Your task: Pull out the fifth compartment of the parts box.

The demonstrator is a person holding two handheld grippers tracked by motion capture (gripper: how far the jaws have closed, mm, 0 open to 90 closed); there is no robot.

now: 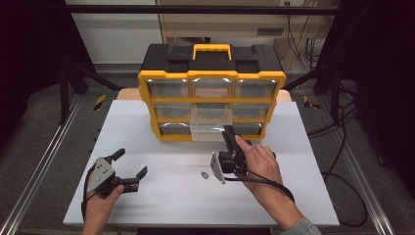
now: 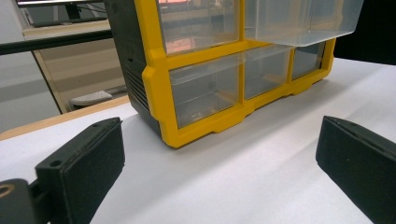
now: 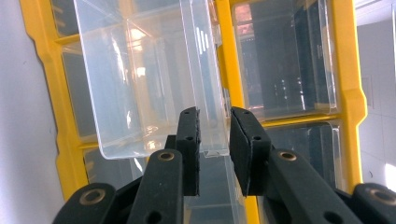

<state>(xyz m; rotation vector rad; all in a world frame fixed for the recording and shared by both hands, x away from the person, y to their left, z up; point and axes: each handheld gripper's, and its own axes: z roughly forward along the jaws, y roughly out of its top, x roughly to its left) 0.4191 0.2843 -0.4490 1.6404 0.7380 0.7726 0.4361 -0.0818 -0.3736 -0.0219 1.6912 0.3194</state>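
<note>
Mostly hidden: the organizer (image 1: 212, 100) shows its yellow front frame, black top and yellow handle in the high view; its back and far side cannot be seen, and glare on the clear drawer fronts makes their contents unreadable.
Table (image 1: 161, 147): white board, its near edge cut off under the person's forearms.
Cut off: the left gripper view crops the organizer's upper rows; the right gripper view crops everything but the drawers nearest the jaws.
Drawer (image 1: 210, 130): clear plastic, the middle one of the bottom row, pulled part-way out of the organizer; its rear is lost inside the frame.
Drawer axis: its long axis runs from the organizer front toward the person, open mouth upward, front wall facing the near table edge.
Right gripper (image 1: 228, 132): held in the right hand (image 1: 262, 161), pointing away from the person at the drawer's right front corner.
Right gripper jaws: drawn close together on the drawer, one pad (image 3: 190, 140) inside and the other outside its wall; the clear wall (image 3: 212, 116) sits pinched between them.
Left gripper (image 1: 131, 164): resting low at the near left of the table, well apart from the organizer, jaws spread wide with bare table between them.
Small item (image 1: 205, 174): a tiny dark piece on the table just beside the right hand; too small to identify.
</note>
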